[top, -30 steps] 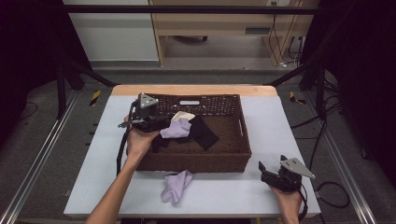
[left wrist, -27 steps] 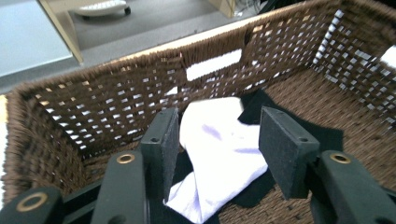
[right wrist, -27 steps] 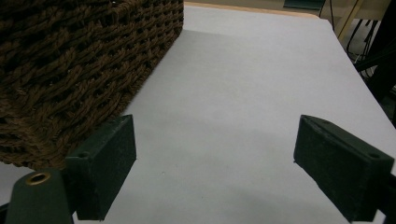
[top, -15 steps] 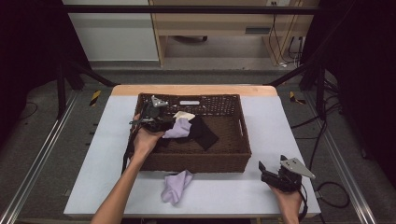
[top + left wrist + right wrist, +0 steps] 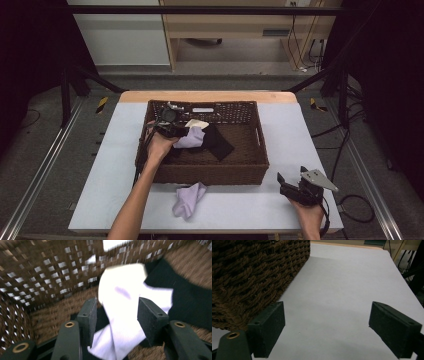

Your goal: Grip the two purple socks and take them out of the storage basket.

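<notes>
Left tool (image 5: 117, 315) dropped into basket (image 5: 260, 150), spread astride lilac cloth (image 5: 125, 315), closing slightly; right tool (image 5: 327, 332) spread.

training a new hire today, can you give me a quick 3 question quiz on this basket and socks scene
1. True or false: the lilac sock in the basket lies between the left gripper fingers.
2. Where is the second lilac sock? A) in the basket B) on the table in front of the basket C) in the right gripper
3. What does the right gripper hold?

Key: 1. true. 2. B. 3. nothing; its fingers stand open over bare table beside the basket.
</notes>
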Tool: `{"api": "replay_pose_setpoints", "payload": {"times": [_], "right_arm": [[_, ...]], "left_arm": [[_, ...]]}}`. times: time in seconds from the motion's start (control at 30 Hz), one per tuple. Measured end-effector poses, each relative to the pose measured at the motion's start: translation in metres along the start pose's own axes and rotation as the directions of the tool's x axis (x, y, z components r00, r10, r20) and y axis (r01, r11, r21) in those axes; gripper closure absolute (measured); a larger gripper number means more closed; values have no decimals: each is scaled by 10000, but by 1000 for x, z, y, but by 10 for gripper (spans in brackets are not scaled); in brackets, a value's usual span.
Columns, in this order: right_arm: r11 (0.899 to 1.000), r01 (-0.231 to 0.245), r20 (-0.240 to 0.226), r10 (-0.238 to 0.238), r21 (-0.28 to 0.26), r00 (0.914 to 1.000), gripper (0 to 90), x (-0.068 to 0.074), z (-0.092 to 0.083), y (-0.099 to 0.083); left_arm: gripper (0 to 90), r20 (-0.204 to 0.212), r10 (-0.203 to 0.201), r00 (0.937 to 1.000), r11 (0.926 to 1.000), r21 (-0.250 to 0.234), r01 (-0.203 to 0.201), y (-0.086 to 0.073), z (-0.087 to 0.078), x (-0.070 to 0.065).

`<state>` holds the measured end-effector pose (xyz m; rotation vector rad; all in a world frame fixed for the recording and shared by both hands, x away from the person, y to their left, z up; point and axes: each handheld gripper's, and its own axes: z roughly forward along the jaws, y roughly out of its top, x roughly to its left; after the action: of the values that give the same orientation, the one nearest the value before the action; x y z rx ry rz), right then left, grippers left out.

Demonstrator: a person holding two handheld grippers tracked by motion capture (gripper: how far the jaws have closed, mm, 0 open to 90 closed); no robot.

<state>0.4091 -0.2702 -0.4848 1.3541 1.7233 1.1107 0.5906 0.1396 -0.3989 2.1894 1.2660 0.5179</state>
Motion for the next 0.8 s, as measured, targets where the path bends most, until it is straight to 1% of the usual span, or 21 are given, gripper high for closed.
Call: {"api": "replay_pose_setpoints", "payload": {"times": [0.03, 0.07, 0.1, 0.13, 0.17, 0.2, 0.23, 0.27, 0.4, 0.43, 0.47, 0.6, 0.67, 0.7, 0.8], "right_arm": [[10000, 36, 10, -36, -37, 10000, 139, 0, 0, 0], [10000, 51, 11, -51, -41, 10000, 139, 0, 0, 0], [10000, 59, 23, -59, -40, 10000, 139, 0, 0, 0], [10000, 53, 22, -53, -38, 10000, 139, 0, 0, 0], [10000, 35, 3, -35, -8, 10000, 139, 0, 0, 0], [10000, 35, 3, -35, -8, 10000, 139, 0, 0, 0], [10000, -12, -34, 12, 9, 10000, 138, 0, 0, 0], [10000, -30, -37, 30, 12, 10000, 138, -1, 0, 0], [10000, -19, -30, 18, -56, 10000, 139, 0, 0, 0], [10000, 15, -38, -16, -67, 10000, 139, 0, 0, 0], [10000, 3, -35, -4, -65, 10000, 139, 0, 0, 0], [10000, -57, -63, 57, -63, 10000, 140, 0, -1, 0], [10000, -72, -74, 71, -25, 9999, 140, -1, 0, 0], [10000, -70, -74, 70, -23, 9999, 140, -1, 0, 0], [10000, -51, -77, 51, -36, 10000, 140, -1, 0, 0]], "left_arm": [[492, 0, 0, 10000, 10000, 0, 0, 0, 0, 0], [488, -60, 112, 9999, 9998, 138, -111, 0, 2, 0], [489, -42, 160, 9999, 9991, 401, -158, -1, 7, 0], [489, 4, 123, 9999, 9983, 561, -123, -1, 8, 1], [489, 24, 113, 9999, 9977, 672, -115, -2, 10, 1], [489, 24, 113, 9999, 9977, 672, -115, -2, 10, 1], [489, 18, 147, 9999, 9966, 811, -148, -2, 11, 1], [490, -100, 183, 9998, 9955, 932, -172, -2, 13, 0], [506, -73, 178, 9998, 9946, 1021, -170, -3, 14, 0], [502, -83, 302, 9995, 9918, 1245, -289, -4, 16, -1], [492, -96, 345, 9994, 9907, 1323, -329, -4, 17, -1], [487, -79, 462, 9989, 9889, 1418, -446, -4, 19, -3], [487, -28, 522, 9986, 9855, 1617, -511, -5, 21, -3], [487, -63, 645, 9979, 9804, 1868, -622, -6, 23, -5], [484, 23, 591, 9982, 9784, 1984, -584, -6, 24, -5]]}}
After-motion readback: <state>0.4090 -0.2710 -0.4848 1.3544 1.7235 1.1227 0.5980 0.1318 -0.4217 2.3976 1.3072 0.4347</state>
